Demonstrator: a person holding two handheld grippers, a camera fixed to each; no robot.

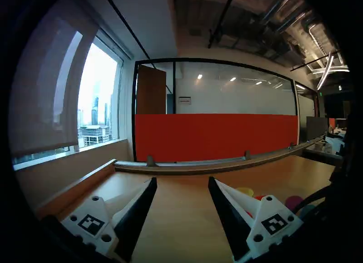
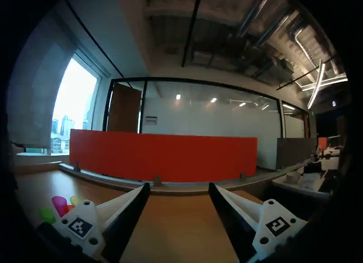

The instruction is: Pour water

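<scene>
Left gripper view: left hand-held gripper open (right hand-held gripper too) over desk.

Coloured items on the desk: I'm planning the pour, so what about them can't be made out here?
1. Left gripper view: the coloured items are mostly hidden behind a finger of the left gripper; their shape is unclear.
2. Right gripper view: the right gripper covers their bases; too small to tell contents.
</scene>
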